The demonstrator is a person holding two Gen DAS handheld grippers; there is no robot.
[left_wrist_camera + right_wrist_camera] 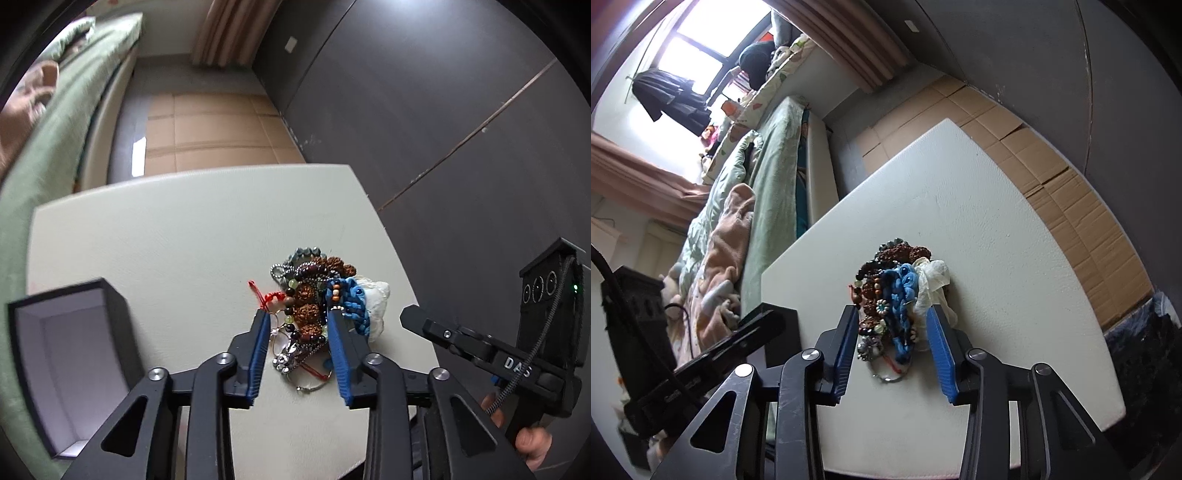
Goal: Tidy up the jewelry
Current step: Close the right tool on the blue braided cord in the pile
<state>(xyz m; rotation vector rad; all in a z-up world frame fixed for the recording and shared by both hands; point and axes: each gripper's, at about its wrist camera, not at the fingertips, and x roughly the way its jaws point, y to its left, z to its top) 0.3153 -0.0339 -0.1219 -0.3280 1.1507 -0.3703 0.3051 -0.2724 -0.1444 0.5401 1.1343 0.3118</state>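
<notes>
On right tongs (410,314) body: "DAS" lettering (516,366)

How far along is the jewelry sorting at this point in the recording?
Barely started. Done: the dark box stands open on the table, and nothing shows in the part of its interior that is visible. In hand: nothing; the left gripper and right gripper are both open, straddling the jewelry pile. Left: the whole tangled pile of beads, cords and chains.

Matt off-white counter (184,240), faintly textured. Jewelry pile (314,310): rough brown seed beads, glossy metal chain, blue woven cord. Matt black box (66,369); ribbed blue plastic pads (260,354).
</notes>
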